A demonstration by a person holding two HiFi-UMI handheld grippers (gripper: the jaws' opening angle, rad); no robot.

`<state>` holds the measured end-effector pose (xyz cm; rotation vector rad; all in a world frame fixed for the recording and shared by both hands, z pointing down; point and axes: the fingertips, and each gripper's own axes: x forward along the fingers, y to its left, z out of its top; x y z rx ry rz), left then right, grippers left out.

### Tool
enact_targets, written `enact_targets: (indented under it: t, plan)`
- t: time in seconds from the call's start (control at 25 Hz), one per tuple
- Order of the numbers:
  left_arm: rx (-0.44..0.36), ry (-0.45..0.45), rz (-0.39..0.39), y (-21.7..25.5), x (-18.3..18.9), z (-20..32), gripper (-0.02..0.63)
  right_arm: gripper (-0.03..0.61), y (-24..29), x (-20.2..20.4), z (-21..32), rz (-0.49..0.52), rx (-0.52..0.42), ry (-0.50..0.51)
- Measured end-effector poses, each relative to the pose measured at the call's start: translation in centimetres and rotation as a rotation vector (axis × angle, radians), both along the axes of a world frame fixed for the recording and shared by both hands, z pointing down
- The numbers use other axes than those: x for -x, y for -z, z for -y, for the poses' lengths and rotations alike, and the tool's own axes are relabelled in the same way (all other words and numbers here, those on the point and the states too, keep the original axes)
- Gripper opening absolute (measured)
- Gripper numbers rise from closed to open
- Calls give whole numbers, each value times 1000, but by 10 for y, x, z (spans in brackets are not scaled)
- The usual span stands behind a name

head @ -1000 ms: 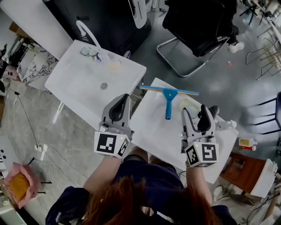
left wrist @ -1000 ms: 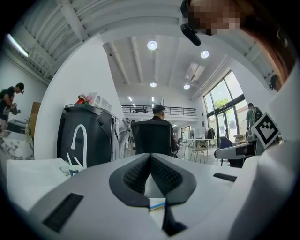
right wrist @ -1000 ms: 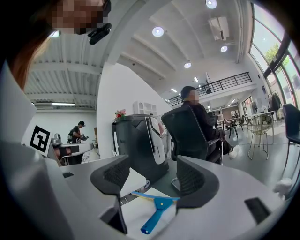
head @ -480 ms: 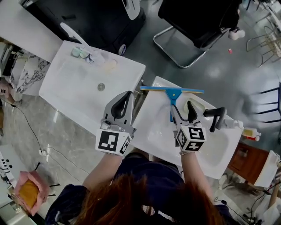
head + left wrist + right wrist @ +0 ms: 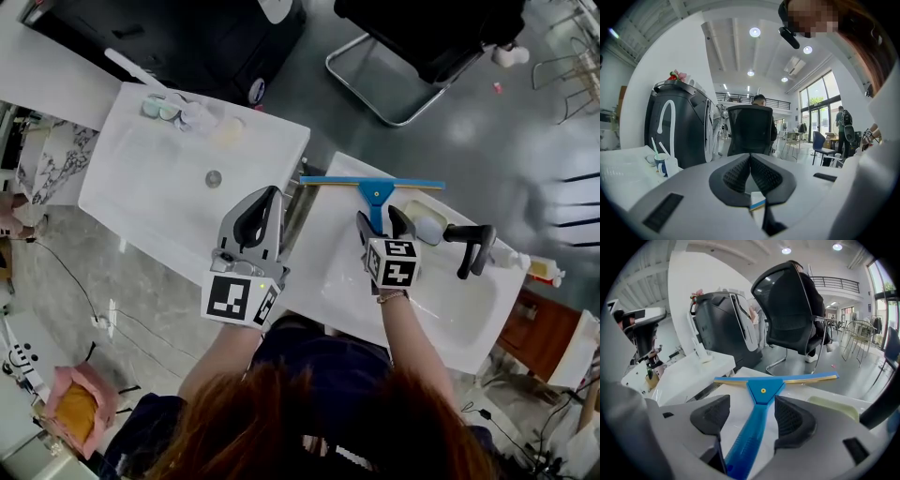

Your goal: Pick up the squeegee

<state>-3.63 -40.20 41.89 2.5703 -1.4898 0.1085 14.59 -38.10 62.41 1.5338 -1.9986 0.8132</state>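
Spread wide, the right tongs [image 5: 380, 221] straddle the blue handle of the squeegee [image 5: 761, 391], which lies flat on the white surface [image 5: 328, 281] with its long blade along the far edge. Neither pad appears to touch it. The left tongs [image 5: 750, 159], pressed together on nothing, hang above the gap between this surface and the neighbouring sink [image 5: 169, 187]. The handle runs at a slant between the pads, so an uneven close could shove it sideways and swing the blade rather than pinch it. The handle looks smooth and tapered. A shallow bite might let it slip out, or let the blade end droop on the lift. The blade's left tip sits at the edge of the surface, where a nudge may tip it into the gap. A black tap [image 5: 469, 246] stands just beside the right tongs, a likely snag.
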Motion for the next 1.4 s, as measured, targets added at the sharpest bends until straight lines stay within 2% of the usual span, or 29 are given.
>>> enact_targets:
  t: [0.28, 0.4, 0.56, 0.64, 0.84, 1.0, 1.2, 1.4]
  plan:
    - [27, -1, -7, -11, 1, 4, 20, 291, -28, -2, 3, 0, 55, -50]
    - [28, -1, -7, -13, 0, 5, 20, 280, -36, -3, 2, -39, 61, -54]
    - [27, 4, -1, -15, 1, 3, 20, 216, -39, -11, 1, -104, 42, -72]
    - [28, 10, 0, -15, 3, 3, 20, 164, -38, -14, 1, -119, 33, -85]
    - [29, 23, 7, -14, 8, 0, 20, 160, -37, -18, 1, -65, 3, -112]
    - [18, 35, 11, -10, 13, 0, 20, 158, -20, -19, 5, -59, -60, -107]
    - [-7, 43, 14, 3, 14, 0, 20, 158, 28, -23, 15, -56, -174, -100]
    - [-58, 48, 6, 27, 9, -4, 20, 158, 88, -42, 17, -29, -300, -159]
